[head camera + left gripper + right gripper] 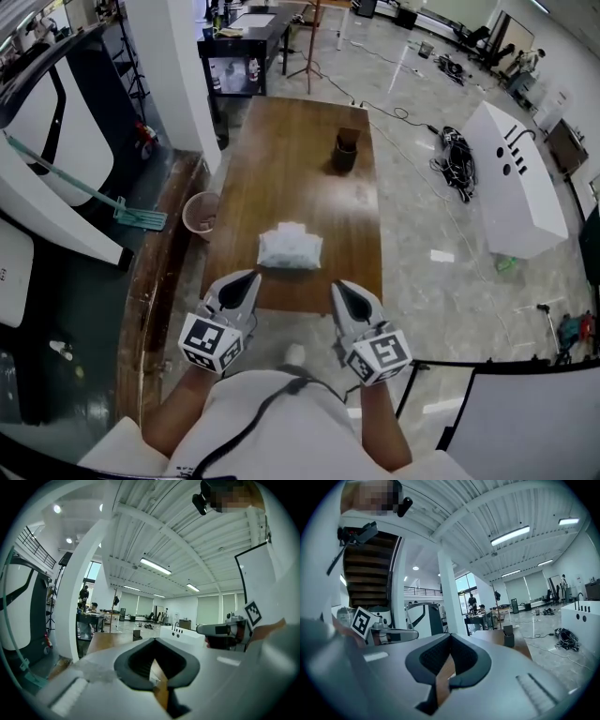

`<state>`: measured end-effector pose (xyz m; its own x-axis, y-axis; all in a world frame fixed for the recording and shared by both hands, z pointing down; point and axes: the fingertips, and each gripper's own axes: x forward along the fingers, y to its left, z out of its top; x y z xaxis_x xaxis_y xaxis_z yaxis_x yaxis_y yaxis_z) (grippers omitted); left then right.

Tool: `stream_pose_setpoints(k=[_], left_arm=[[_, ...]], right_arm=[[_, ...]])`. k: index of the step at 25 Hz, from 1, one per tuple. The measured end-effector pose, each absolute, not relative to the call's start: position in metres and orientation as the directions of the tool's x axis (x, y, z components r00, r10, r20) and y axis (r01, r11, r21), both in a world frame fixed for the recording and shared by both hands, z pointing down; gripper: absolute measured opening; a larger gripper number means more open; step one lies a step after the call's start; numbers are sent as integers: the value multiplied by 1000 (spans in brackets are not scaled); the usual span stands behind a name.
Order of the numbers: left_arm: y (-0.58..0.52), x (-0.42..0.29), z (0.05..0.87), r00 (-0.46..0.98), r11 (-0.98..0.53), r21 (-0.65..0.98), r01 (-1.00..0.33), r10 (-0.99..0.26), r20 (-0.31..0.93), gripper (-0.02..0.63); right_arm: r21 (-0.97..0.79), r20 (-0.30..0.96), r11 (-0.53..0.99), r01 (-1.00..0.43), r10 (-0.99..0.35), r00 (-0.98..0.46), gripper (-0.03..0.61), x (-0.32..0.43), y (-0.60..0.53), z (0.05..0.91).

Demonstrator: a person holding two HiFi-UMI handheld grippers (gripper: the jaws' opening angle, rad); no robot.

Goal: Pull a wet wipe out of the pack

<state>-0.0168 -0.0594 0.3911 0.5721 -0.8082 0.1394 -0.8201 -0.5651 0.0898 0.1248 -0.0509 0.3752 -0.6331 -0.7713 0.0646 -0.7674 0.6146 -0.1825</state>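
1. Near the front end of the wooden table (281, 150), only the head view showed the wet wipe pack (290, 249). It lay flat, just beyond the two grippers and between their lines, touching neither.
2. The same view showed a dark cup (346, 150) standing well beyond the pack, towards the table's far end. The right gripper view also caught this cup (508, 638), small on the tabletop.
3. Each gripper view looked level across the room and took in the other gripper at its edge.
4. The left gripper (253, 277) had its jaws closed, the tips meeting with nothing between them. Its own view (153, 640) showed only bare wood through the gap behind the dark pads.
5. The right gripper (337, 285) was likewise closed and empty. In its own view (450, 635) the tips were together over a strip of wood.
6. The pack looked white and soft, its wrapper crinkled, with a paler raised patch along the far top edge. I could not tell whether a wipe stood out of it.
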Motion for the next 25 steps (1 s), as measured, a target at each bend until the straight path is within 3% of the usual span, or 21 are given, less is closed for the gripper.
stream_pose_setpoints(k=[11,25], left_arm=[[-91,9,409,522,-514,93,-853,-835,171,5],[-122,-35,440,528,-518,111,-848,-812,248,5]], right_arm=[[-207,93,668,-715,-714,-694,8,143,-89,398],[-203,132,656,-727,-717,-684,8,105,-126,421]])
